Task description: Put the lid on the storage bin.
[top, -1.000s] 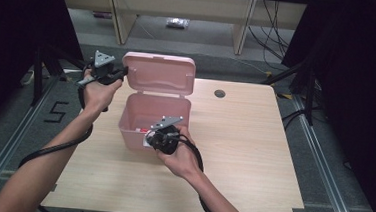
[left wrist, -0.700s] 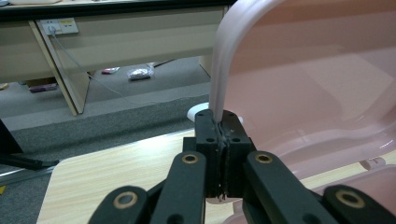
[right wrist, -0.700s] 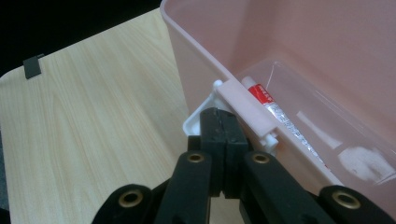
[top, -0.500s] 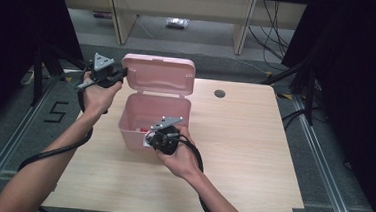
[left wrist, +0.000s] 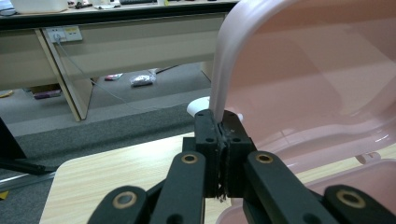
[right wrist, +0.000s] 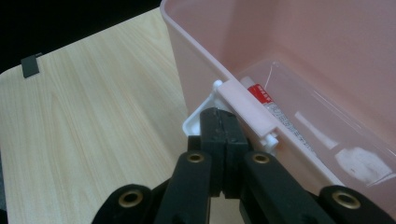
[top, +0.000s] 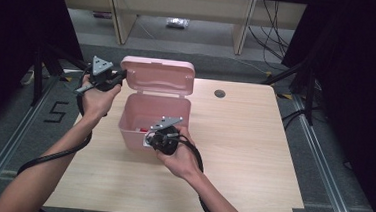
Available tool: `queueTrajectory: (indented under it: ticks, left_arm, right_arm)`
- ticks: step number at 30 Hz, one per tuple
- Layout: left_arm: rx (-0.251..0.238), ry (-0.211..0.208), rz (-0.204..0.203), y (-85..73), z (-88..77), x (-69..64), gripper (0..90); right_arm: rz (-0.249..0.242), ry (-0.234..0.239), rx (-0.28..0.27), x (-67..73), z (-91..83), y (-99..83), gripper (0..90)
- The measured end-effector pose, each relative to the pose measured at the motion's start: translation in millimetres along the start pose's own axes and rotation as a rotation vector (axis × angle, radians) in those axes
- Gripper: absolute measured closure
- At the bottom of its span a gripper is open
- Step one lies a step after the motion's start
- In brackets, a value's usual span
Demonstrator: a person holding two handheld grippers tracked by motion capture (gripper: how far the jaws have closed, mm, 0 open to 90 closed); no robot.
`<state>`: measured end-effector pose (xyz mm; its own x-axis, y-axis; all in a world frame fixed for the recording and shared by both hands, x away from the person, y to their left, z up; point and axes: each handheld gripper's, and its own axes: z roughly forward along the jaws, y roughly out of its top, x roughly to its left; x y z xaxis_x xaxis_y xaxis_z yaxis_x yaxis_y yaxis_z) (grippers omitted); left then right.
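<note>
A: Where's the box (top: 152,121)?
B: On the surface (top: 252,155), left of middle, its lid (top: 158,76) standing up at the far side.
A: The left gripper (top: 120,75)?
B: Clamped on the lid's left edge.
A: And the right gripper (top: 149,137)?
B: At the box's near wall, jaws pressed together on its white latch (right wrist: 201,116). A tube (right wrist: 275,116) with a red end lies inside.
</note>
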<state>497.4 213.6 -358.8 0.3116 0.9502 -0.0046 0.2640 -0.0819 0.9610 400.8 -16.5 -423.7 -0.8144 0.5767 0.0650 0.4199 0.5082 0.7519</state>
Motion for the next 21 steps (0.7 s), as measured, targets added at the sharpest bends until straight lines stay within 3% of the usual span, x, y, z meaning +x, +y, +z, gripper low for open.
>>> queueTrajectory:
  ticks: [1, 2, 4, 21]
  left_arm:
    - [-0.001, 0.0, 0.003, -0.4, -0.5, -0.2, 87.5]
    - [-0.002, 0.001, 0.003, -0.7, -0.9, -0.4, 87.4]
    - [-0.001, 0.001, 0.003, -1.2, -1.9, -0.6, 87.4]
    - [-0.003, -0.003, 0.002, -5.3, -7.9, -2.0, 87.1]
  right_arm:
    - [-0.002, -0.013, -0.043, 0.7, 3.9, -1.3, 90.0]
    - [-0.003, -0.016, -0.044, 1.0, 4.1, -1.2, 90.0]
    - [-0.009, -0.006, -0.001, 0.5, 0.4, 0.3, 90.0]
    - [-0.015, -0.002, -0.014, 1.4, -0.1, 0.3, 90.0]
